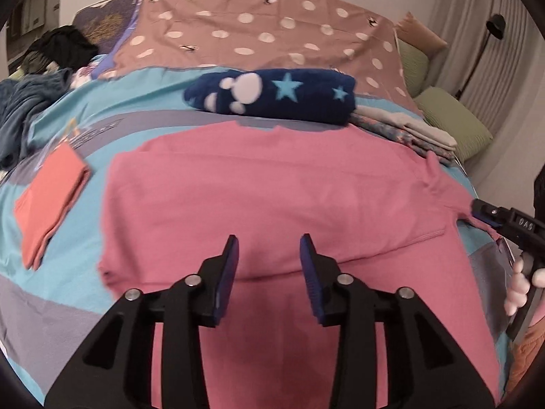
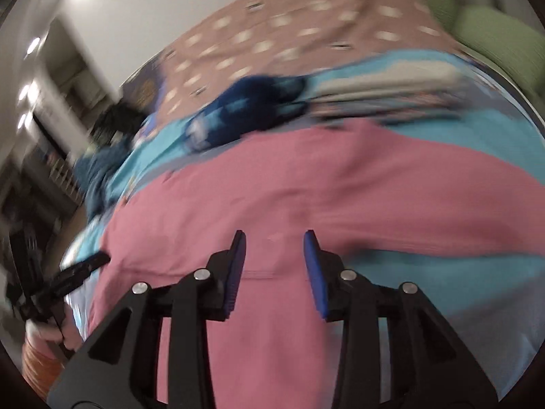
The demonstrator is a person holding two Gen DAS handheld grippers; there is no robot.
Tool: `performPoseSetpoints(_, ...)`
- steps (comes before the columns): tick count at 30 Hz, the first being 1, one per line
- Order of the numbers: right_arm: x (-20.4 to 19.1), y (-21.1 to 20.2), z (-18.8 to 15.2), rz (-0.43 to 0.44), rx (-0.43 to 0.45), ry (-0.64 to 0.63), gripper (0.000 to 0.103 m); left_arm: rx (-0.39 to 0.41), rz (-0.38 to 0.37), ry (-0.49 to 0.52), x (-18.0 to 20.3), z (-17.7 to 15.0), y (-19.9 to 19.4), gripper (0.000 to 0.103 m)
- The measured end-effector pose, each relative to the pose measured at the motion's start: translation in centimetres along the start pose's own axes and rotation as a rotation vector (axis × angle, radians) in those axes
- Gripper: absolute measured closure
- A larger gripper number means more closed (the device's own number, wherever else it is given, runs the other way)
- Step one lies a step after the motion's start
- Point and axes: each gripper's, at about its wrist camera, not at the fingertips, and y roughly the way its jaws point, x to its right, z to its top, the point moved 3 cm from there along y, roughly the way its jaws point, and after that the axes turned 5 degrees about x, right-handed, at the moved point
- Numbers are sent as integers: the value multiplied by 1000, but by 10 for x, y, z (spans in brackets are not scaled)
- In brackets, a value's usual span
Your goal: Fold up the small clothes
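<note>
A pink shirt (image 1: 272, 187) lies spread flat on the bed, filling the middle of the left wrist view. My left gripper (image 1: 269, 238) hovers over its near half, jaws apart with nothing between them. The right gripper (image 1: 483, 211) enters from the right edge near the shirt's sleeve, held by a hand. In the blurred right wrist view the same pink shirt (image 2: 306, 187) lies under my right gripper (image 2: 274, 235), which is open and empty. The left gripper (image 2: 85, 266) shows at the left of that view.
A folded navy fleece with stars (image 1: 272, 93) lies beyond the shirt. A folded coral cloth (image 1: 51, 197) sits to the left, a folded stack (image 1: 408, 129) to the right. Green pillows (image 1: 453, 119) line the right edge and a heap of dark clothes (image 1: 20, 109) the far left.
</note>
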Motion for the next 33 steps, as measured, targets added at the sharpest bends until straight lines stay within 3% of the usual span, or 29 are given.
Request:
performPoseSetpoints(4, 123, -49, 0, -102, 91, 355, 59, -45, -26, -18, 29, 2, 36, 61)
performPoseSetpoints(6, 178, -72, -8, -192, 113, 505, 59, -49, 17, -1, 40, -3, 53, 52)
performPoseSetpoints(7, 197, -78, -11, -211, 117, 559, 58, -41, 31, 33, 47, -6, 56, 41)
performPoseSetpoints(8, 212, -83, -16, -209, 122, 611, 58, -45, 44, 76, 54, -7, 60, 31)
performPoseSetpoints(9, 229, -86, -20, -171, 133, 676, 58, -48, 64, 117, 61, -8, 61, 29)
performPoseSetpoints(11, 245, -87, -21, -100, 162, 757, 55, -48, 114, 171, 69, -10, 63, 28)
performPoseSetpoints(14, 262, -79, -14, -37, 213, 861, 44, -42, 90, 147, 64, -10, 59, 28)
performPoseSetpoints(17, 269, -66, 2, -67, 239, 893, 44, -33, 50, 104, 57, -10, 58, 28)
performPoseSetpoints(19, 274, -58, 12, -124, 273, 897, 52, -29, 46, 99, 59, -11, 59, 28)
performPoseSetpoints(20, 278, -54, 17, -159, 281, 902, 72, -27, 47, 101, 59, -11, 59, 28)
performPoseSetpoints(21, 282, -52, 19, -180, 287, 909, 84, -27, 48, 103, 60, -10, 60, 28)
performPoseSetpoints(22, 281, -51, 21, -176, 297, 918, 95, -26, 48, 103, 60, -11, 60, 28)
performPoseSetpoints(26, 239, -56, 48, -90, 375, 811, 96, -22, 22, 77, 58, -10, 60, 28)
performPoseSetpoints(29, 142, -46, 80, 47, 357, 577, 96, -17, -4, 54, 54, -10, 58, 28)
performPoseSetpoints(33, 5, -23, 89, 225, 294, 288, 96, -1, -50, 6, 48, -9, 56, 28)
